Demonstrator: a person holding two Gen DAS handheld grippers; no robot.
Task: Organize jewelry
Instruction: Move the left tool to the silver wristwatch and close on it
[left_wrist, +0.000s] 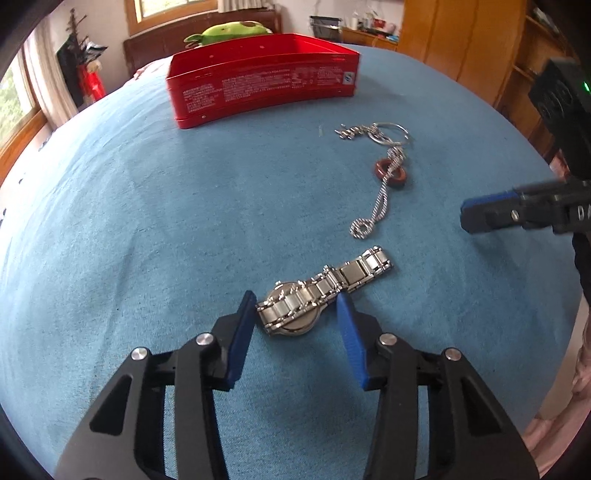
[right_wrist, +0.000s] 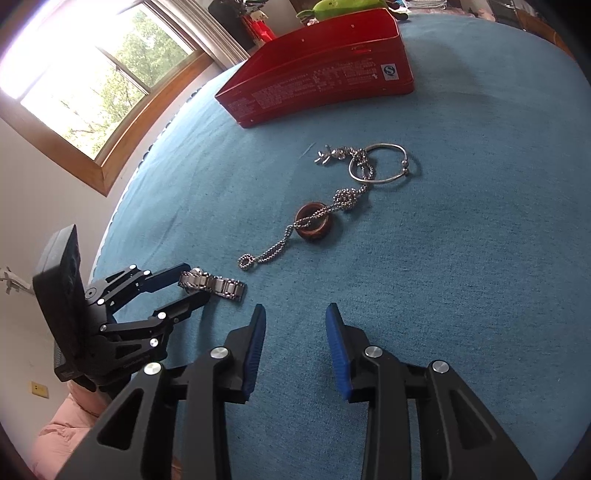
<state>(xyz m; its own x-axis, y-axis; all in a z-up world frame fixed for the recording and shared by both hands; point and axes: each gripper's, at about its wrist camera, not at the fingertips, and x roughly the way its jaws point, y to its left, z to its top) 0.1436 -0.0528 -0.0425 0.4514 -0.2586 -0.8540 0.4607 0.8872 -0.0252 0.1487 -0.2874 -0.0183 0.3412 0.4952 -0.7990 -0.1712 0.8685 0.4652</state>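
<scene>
1. Straddling the watch (left_wrist: 295, 310): left gripper (left_wrist: 295, 314) sits low over the blue bedspread (left_wrist: 147, 221), watch case between its blue pads (left_wrist: 240, 332). Left pad looks to be at the band's edge; right pad sits close to the case, can't confirm contact. Not a confirmed clamp, jaws partly apart.
2. Watch is steel, lying face down on the cloth, band folded over the case back, one band end trailing off toward the chain (left_wrist: 380, 192).
3. Right wrist view agrees: left gripper (right_wrist: 192, 284) comes in from the left, fingers either side of the watch (right_wrist: 212, 284).
4. Right gripper (right_wrist: 295, 321) hovers over bare cloth, jaws apart with a moderate gap, nothing between them. Its fingertip (left_wrist: 480, 218) shows at the right edge of the left wrist view, well apart from the watch.
5. Chain (right_wrist: 295, 229) lies stretched on the cloth between the watch and the red tin (right_wrist: 325, 74), threaded through a brown ring (right_wrist: 314, 221).
6. Silver bangle (right_wrist: 384, 162) lies at the chain's far end, overlapping it; small silver charm piece (right_wrist: 328, 155) just beside it.
7. Red tin (left_wrist: 262, 81) sits open at the far side of the bed, well apart from all the jewelry; inside not visible from either view.
8. Green plush toy (left_wrist: 229, 31) behind the tin.
</scene>
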